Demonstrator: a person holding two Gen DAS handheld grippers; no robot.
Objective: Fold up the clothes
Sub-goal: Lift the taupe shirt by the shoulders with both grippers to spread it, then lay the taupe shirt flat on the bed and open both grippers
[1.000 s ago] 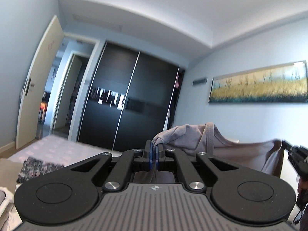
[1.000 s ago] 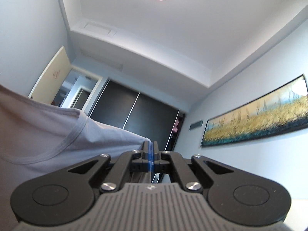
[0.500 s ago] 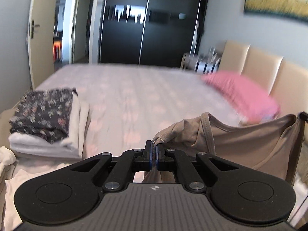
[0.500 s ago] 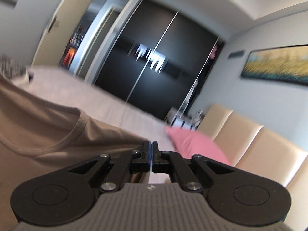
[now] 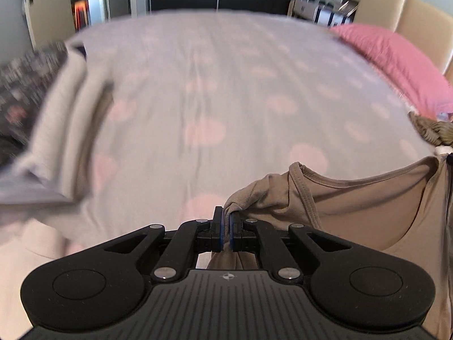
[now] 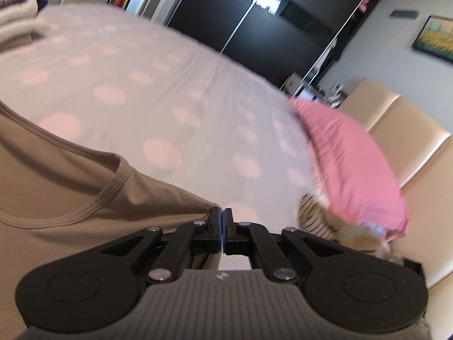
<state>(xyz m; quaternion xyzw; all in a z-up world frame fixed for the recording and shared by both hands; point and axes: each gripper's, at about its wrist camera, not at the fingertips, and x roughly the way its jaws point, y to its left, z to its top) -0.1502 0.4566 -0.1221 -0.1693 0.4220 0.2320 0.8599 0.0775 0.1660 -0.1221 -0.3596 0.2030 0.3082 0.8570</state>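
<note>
A beige top (image 5: pixel 354 206) hangs stretched between my two grippers above the bed. My left gripper (image 5: pixel 226 221) is shut on one shoulder of it, with cloth bunched between the blue pads. In the right wrist view the same beige top (image 6: pixel 70 192) spreads to the left, neckline showing, and my right gripper (image 6: pixel 222 221) is shut on its other shoulder edge. Both grippers point down toward the dotted bedsheet (image 5: pixel 212 99).
A pink pillow (image 6: pixel 348 164) lies at the head of the bed beside a cream headboard (image 6: pixel 402 130). A striped crumpled garment (image 6: pixel 325 221) sits below the pillow. Folded clothes (image 5: pixel 42 107) are stacked on the left side of the bed. Dark wardrobe doors (image 6: pixel 269 22) stand beyond.
Both grippers have swung down from facing the ceiling and wardrobe to facing the bed, carrying the beige top down with them. Their grips stay shut.
</note>
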